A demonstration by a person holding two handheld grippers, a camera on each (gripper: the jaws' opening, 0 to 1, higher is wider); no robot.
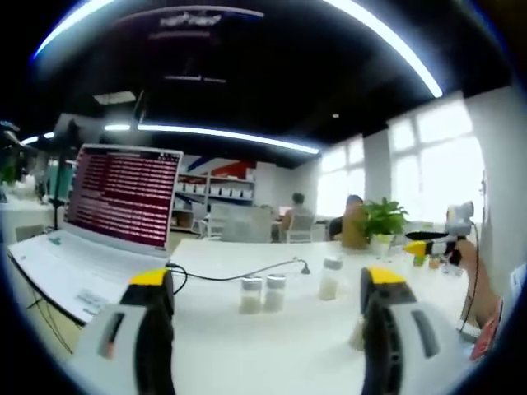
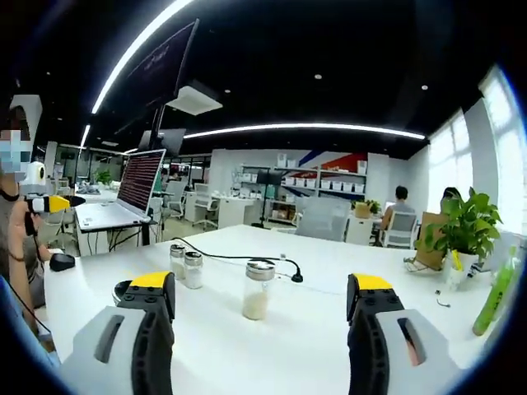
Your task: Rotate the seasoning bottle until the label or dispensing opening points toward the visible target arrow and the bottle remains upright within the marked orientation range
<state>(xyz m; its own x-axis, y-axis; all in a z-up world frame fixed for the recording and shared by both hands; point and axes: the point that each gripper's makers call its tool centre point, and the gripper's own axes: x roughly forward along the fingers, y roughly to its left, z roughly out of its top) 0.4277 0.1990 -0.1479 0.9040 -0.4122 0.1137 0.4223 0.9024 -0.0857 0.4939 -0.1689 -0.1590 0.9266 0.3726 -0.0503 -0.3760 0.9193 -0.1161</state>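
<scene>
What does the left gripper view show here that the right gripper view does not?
Left gripper view: the laptop's keyboard close up, and the right gripper entering from the right.

Right gripper view: a green bottle at the table's edge, a black mouse, and the left gripper at far left.

Both: three seasoning bottles, the black cable, the potted plant, and open fingers.

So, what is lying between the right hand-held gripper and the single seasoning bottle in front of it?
Nothing: in the right gripper view, only bare white table separates the open right hand-held gripper from the seasoning bottle.
</scene>
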